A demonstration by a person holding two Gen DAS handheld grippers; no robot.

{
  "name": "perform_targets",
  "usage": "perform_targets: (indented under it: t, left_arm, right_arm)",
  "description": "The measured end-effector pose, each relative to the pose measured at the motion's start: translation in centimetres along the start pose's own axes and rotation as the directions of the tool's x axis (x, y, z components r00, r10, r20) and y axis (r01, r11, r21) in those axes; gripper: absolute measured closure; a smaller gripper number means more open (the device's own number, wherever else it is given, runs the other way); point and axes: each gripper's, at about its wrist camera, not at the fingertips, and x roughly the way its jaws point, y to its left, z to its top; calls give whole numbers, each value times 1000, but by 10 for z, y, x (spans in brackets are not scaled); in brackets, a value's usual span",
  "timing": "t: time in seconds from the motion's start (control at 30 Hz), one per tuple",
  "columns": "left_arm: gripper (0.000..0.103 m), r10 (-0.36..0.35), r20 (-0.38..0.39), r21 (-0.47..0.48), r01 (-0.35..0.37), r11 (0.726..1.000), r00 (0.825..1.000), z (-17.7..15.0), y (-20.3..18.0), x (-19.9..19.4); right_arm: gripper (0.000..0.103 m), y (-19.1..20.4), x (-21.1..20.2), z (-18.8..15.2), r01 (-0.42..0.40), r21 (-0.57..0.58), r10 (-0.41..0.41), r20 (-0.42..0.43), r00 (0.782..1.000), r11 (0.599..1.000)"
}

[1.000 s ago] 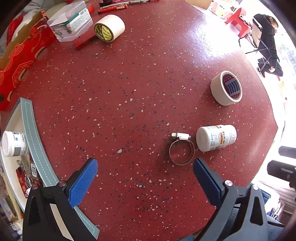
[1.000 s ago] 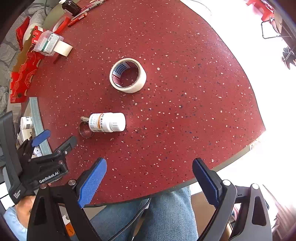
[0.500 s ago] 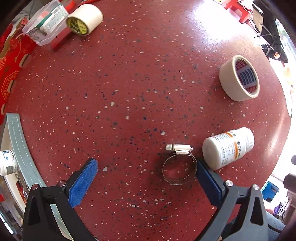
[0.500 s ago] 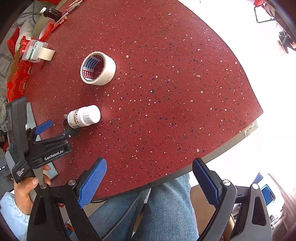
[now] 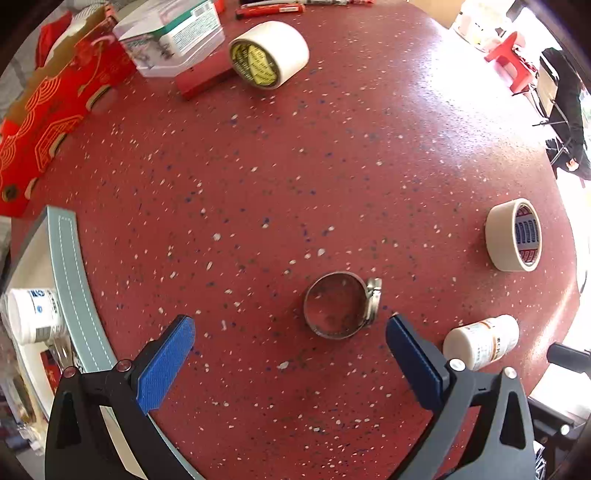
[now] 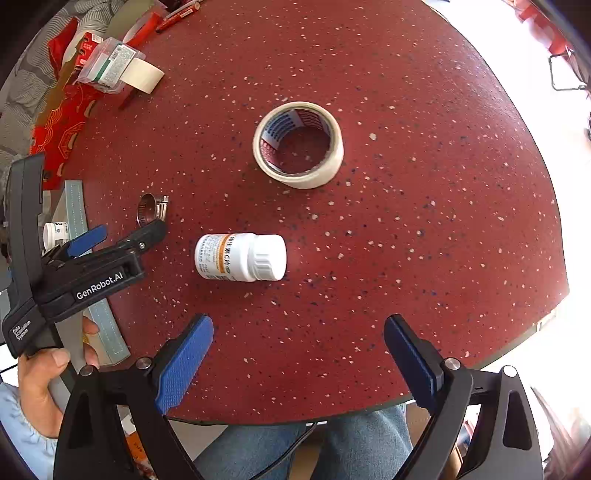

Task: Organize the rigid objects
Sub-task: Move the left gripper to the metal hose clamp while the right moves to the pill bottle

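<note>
Left gripper [image 5: 290,332]: jaws spread wide, nothing held, positioned low over the red speckled table [image 5: 295,166]. A metal hose clamp [image 5: 340,305] lies flat on the table just beyond the gap between the blue pads, nearer the right pad, touching neither. A white pill bottle [image 5: 480,341] lies on its side to the right of that gripper, just beside its right finger. A roll of cream tape [image 5: 513,234] stands on edge farther right. A second tape roll [image 5: 267,53] lies at the far side beside a clear plastic box [image 5: 173,35] and a red carton [image 5: 55,107]. A grey-rimmed tray [image 5: 70,266] at the left edge holds a white jar [image 5: 31,314]. Right gripper [image 6: 297,350]: jaws likewise wide open and empty, hovering near the table's near edge, with the pill bottle beyond its fingertips.
</note>
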Motion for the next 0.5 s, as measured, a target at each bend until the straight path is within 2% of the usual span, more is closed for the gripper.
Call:
perform_targets:
  t: [0.17, 0.4, 0.5]
  left_arm:
    - [0, 31, -24, -35, -31, 999, 999, 17, 0, 13]
    - [0, -1, -37, -108, -3, 994, 999, 19, 27, 13]
    - [0, -10, -46, -149, 3, 989, 999, 18, 28, 14]
  right_arm:
    - [8, 17, 16, 8, 0, -8, 1, 4, 1000, 1000]
    - [8, 32, 36, 20, 26, -13, -26, 35, 999, 1000]
    - [8, 37, 40, 25, 76, -46, -73, 53, 996, 996]
